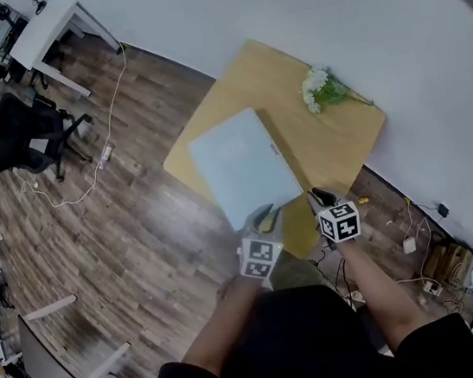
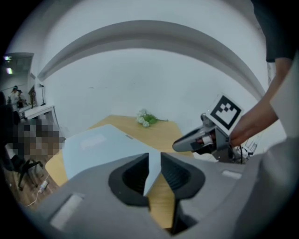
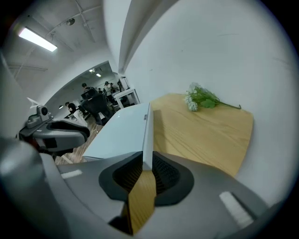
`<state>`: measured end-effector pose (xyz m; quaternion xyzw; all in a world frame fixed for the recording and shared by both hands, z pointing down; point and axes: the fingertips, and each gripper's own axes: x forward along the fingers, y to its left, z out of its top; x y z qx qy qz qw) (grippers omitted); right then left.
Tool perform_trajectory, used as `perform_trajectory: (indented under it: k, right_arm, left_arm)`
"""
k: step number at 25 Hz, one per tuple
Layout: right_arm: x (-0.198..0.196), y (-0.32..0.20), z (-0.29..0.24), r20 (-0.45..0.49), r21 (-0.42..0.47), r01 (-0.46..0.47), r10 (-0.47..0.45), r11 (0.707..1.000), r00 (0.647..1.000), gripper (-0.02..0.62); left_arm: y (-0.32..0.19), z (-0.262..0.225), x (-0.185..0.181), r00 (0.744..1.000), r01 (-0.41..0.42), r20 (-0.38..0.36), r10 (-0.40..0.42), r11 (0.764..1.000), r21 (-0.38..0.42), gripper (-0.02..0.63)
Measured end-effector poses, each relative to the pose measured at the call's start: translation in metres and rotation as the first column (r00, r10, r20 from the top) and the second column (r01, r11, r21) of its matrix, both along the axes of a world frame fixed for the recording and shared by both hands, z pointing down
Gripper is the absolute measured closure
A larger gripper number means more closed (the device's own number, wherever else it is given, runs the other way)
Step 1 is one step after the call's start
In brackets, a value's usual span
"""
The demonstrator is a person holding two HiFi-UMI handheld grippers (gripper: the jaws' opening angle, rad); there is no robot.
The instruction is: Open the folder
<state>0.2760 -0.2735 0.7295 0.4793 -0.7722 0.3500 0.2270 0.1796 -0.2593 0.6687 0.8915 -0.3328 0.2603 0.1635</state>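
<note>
Looking down on a flat, rectangular, pale blue-white folder, closed, lying on a light wooden tabletop set against a white wall. Takes up the left part of the top, with its near edge close to the table's front edge. Seeing a small sprig of white flowers with green stems at the far right of the top, well apart from the folder.

Got the left gripper at the folder's near edge, tilted down and forward. Jaws narrowly apart in its own view: thin slot between the dark ribbed pads, with the folder's near corner and bare wood showing through. Pads clear of the folder, holding nothing.

Got the right gripper just beside the folder's near right corner, over bare wood, side by side with the left one but not touching it. Jaws also narrow, with a slim gap. Folder's right edge runs straight into that gap in the right gripper view. Can't tell for sure whether the edge sits inside the pads or just beyond; probably beyond.

Around the table: dark wood plank floor, black office chairs far left, loose cables by the wall at right.
</note>
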Motion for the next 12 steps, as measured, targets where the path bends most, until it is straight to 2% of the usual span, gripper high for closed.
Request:
perform_trajectory:
  k: [7,12]
  right_arm:
    - [-0.005,-0.025,0.028,0.050,-0.053,0.025,-0.023,0.998,0.998,0.517]
    - [-0.004,-0.031,0.033,0.075,-0.062,0.041,-0.036,0.997,0.997,0.520]
  left_arm:
    - [-0.019,0.044,0.020,0.994,-0.058,0.093,0.059,0.998,-0.009,0.399]
    - [-0.026,0.059,0.039,0.976,-0.139,0.174,0.132,0.990,0.031,0.366]
